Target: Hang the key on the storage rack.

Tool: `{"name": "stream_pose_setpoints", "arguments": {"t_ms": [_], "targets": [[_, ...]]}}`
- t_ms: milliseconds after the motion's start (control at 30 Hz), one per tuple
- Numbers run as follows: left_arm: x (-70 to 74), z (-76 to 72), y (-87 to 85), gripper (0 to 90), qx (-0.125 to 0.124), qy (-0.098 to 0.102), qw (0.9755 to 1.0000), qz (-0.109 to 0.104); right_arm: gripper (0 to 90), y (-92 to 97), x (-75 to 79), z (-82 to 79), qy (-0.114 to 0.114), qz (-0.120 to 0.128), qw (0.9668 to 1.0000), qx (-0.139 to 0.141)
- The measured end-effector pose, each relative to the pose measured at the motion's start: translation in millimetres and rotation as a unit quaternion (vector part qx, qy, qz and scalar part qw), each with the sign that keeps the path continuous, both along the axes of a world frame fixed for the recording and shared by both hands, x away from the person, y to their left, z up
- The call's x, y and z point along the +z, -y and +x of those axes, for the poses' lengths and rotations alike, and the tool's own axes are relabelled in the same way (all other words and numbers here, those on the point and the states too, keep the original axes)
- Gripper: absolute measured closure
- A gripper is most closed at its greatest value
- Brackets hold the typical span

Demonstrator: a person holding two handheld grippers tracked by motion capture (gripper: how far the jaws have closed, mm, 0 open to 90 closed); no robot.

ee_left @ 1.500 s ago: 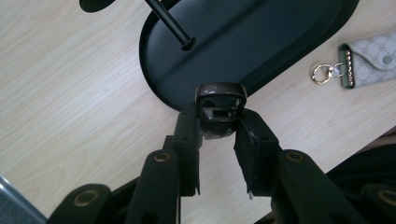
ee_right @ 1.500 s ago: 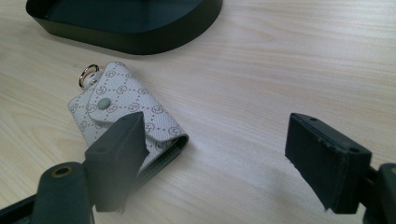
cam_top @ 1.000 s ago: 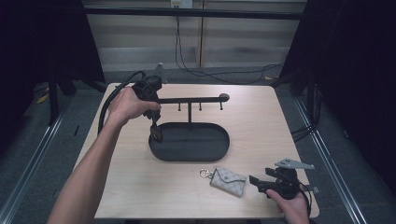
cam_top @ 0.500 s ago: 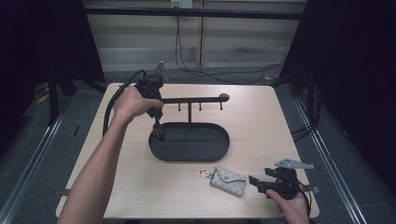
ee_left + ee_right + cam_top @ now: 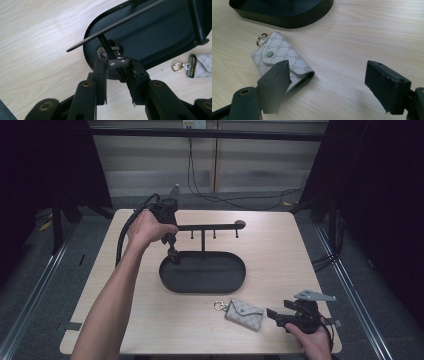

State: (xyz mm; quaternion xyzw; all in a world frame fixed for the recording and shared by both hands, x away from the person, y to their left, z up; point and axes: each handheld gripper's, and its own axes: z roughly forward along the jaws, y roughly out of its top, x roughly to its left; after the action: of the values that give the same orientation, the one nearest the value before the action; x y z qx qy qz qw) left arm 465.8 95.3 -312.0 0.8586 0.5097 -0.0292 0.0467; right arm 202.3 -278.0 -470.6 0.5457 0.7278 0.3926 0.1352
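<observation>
Left gripper [image 5: 172, 251] is held over the left end of the black oval tray [image 5: 235, 282], which sits near the middle of the tabletop [image 5: 280, 250]. In the left gripper view its jaws are pinched on a small dark brown glossy piece [image 5: 117, 62], carried just above the tray's left rim. Something metallic is seen right behind that piece, but it can't be made out. The thin rod [image 5: 117, 21] of the black stand [image 5: 202, 227] crosses above the jaws; the stand's post rises from the tray.

Right gripper [image 5: 280, 316] is kept low at the near right corner of the tabletop, jaws spread wide with nothing between them. In the right gripper view one jaw is placed just in front of the grey patterned key pouch [image 5: 283, 63]; contact can't be confirmed.

The pouch [image 5: 243, 313] lies flat on the tabletop by the near edge, just in front of the tray and left of the right gripper, flap snapped shut. Its gold ring [image 5: 218, 305] points toward the tray.
</observation>
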Motion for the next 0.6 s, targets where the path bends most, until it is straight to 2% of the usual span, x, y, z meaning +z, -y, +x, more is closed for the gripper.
{"name": "stream_pose_setpoints", "arguments": {"t_ms": [133,200,333,367,600], "targets": [[0.3,1.8,2.0,70.8,0.006,0.003,1.0000,0.006,20.3,0.3,0.1,-0.1,0.000,0.000,1.0000,0.000],[-0.6,1.3,3.6,70.7,0.002,0.014,0.9998,0.013,20.3,-0.1,0.2,-0.3,-0.001,0.000,1.0000,0.001],[-1.7,1.3,0.5,70.3,0.002,0.012,0.9999,-0.002,20.3,0.3,-0.2,0.3,0.000,0.000,1.0000,0.001],[-2.1,1.3,0.3,69.3,0.001,0.009,1.0000,-0.001,20.3,0.2,-0.1,0.3,-0.001,0.000,1.0000,0.000],[-4.3,-0.2,0.0,53.1,-0.002,0.004,1.0000,-0.005,20.3,-0.2,0.0,0.1,-0.001,-0.002,1.0000,0.001]]}}
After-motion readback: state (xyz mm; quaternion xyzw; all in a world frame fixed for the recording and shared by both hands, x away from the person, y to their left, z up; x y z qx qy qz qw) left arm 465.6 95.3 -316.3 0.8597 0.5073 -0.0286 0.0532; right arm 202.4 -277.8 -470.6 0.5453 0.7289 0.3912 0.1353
